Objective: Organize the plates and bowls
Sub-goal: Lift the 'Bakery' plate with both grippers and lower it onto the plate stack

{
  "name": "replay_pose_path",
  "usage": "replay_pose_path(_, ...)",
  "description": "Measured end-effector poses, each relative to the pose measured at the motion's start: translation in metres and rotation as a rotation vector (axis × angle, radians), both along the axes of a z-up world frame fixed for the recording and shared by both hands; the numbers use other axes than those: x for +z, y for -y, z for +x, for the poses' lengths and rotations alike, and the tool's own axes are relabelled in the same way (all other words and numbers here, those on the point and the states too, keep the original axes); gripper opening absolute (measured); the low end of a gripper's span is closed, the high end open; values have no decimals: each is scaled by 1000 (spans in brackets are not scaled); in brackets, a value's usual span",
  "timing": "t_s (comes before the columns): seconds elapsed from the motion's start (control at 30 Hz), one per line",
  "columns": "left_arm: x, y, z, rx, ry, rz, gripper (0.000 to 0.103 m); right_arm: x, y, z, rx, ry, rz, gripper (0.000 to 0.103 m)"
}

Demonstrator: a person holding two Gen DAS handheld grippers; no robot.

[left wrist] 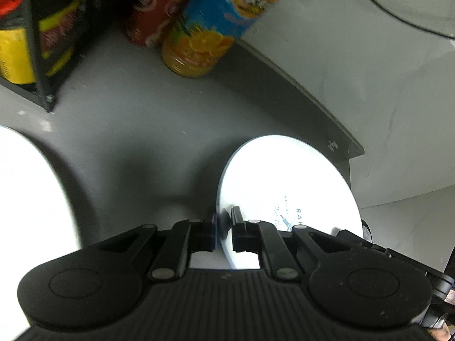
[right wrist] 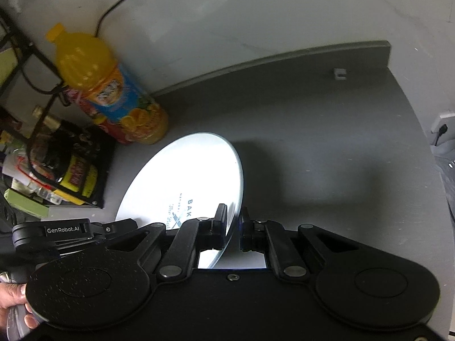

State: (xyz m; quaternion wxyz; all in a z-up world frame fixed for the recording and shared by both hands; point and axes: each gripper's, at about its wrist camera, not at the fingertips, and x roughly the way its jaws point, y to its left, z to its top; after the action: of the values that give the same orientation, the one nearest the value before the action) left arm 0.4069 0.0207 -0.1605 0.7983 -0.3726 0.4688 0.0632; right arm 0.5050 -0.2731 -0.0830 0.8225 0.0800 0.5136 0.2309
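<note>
We hold one white plate (left wrist: 284, 187) between both tools, above the dark grey table (left wrist: 136, 142); the left gripper (left wrist: 223, 233) pinches the rim on its near edge, fingers pressed on either side of the thin lip; the right gripper (right wrist: 233, 228) straddles the same plate (right wrist: 184, 182) on the opposite rim, one finger against the face, though we cannot tell whether the other finger touches or stands just off the back. The plate stands tilted on edge, not flat, its printed face turned toward the right-hand side of the left view; its broad face runs forward from both wrists, so each gripper meets it edge-on. In our judgement neither hand is nearer; the plate spans the gap between them, and the next move turns on keeping that shared line steady. An orange juice bottle (right wrist: 113, 91) stands near the far rim beside a black wire rack (right wrist: 34, 85); a second white dish (left wrist: 25, 193) lies well apart at the left.
</note>
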Motion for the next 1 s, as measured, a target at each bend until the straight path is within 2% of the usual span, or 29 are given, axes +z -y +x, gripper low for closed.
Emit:
replay_pose_path(0.47,20,-58,-63,46,14,25,8,16,-54,-49,48,6,43,8)
replay_pose_path(1.0,12,-108,-135,91,-27,37,9,4,-109,-102,99,-15,49,8)
